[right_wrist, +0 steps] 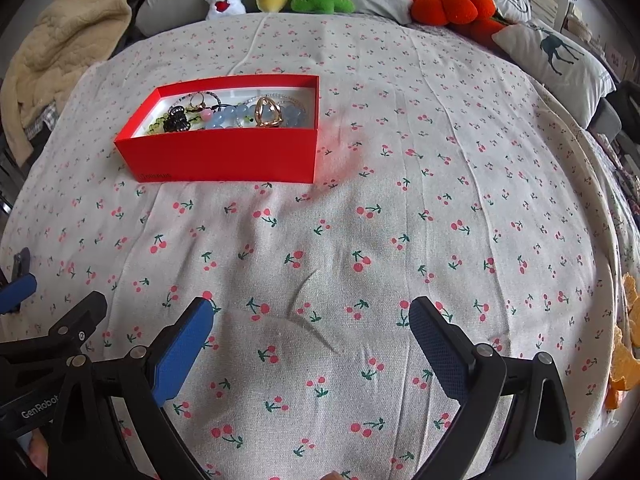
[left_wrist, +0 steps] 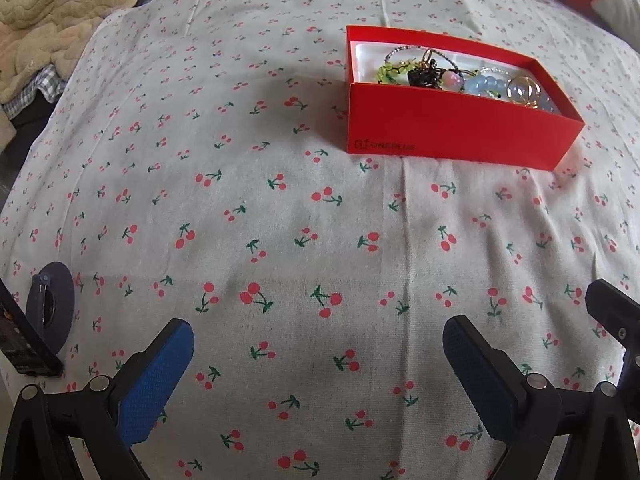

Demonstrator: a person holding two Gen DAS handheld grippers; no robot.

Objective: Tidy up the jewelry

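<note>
Right wrist view shows the jewelry, a tangle of bead bracelets, gold rings and a dark clip, piled loose in the open red OnePlus box, which sits on the cherry-print cloth well ahead of me and to my left. I hold my right gripper low over bare cloth with its blue pads spread wide and nothing between them, and my left gripper likewise gapes empty, the box ahead to its right. Nothing lies loose on the cloth, so I judge both tools hang back because the gathering is done.
</note>
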